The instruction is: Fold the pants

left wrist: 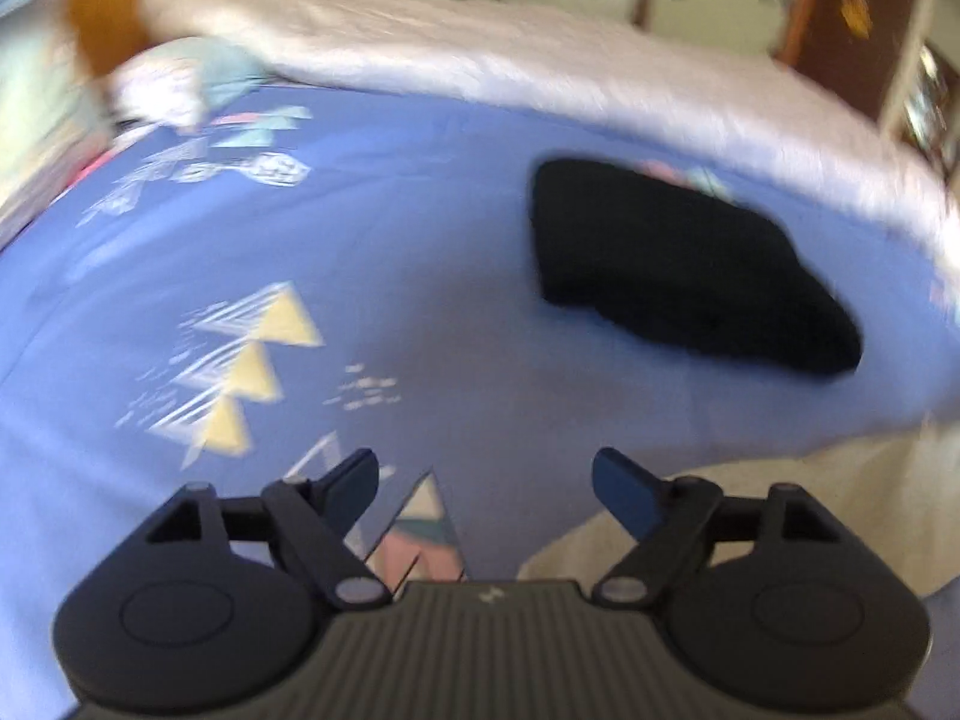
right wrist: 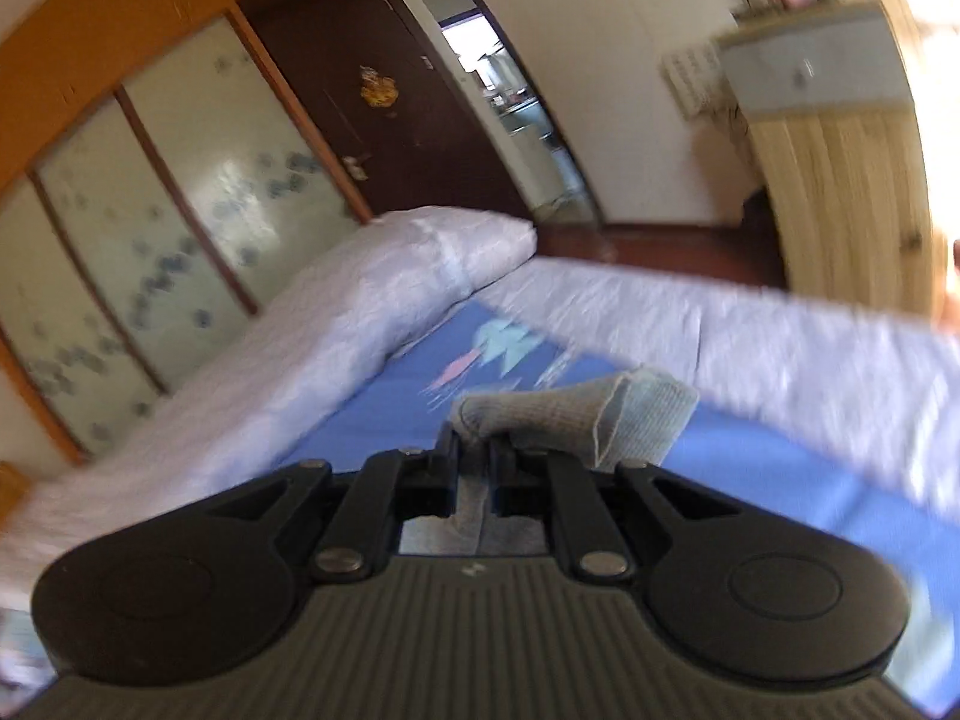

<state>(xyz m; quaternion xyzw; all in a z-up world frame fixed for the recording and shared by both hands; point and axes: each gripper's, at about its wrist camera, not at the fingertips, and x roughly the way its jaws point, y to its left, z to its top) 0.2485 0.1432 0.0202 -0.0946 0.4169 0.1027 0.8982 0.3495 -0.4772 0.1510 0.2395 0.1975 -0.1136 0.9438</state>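
Grey pants [right wrist: 576, 414] sit clamped in the right hand-held gripper [right wrist: 474, 468] at the lower middle of the right wrist view, its jaws drawn close together on a bunched edge of the cloth. From the pinch the fabric runs up and to the right, where a folded flap with a stitched hem shows. Behind it the blue bed sheet [right wrist: 384, 408] with pale printed shapes fills the middle of the frame, bordered by a white quilt [right wrist: 336, 324] that runs from lower left to the right edge. Sliding wardrobe doors [right wrist: 162, 228] take the left side and a dark wooden door [right wrist: 384, 120] stands at upper middle.

At the bottom of the left wrist view the left hand-held gripper [left wrist: 486, 480] has its jaws wide apart and holds nothing. A dark folded garment [left wrist: 678, 270] lies on the sheet at middle right, well apart from that gripper. Yellow triangles [left wrist: 252, 372] are printed at lower left. The picture is blurred.
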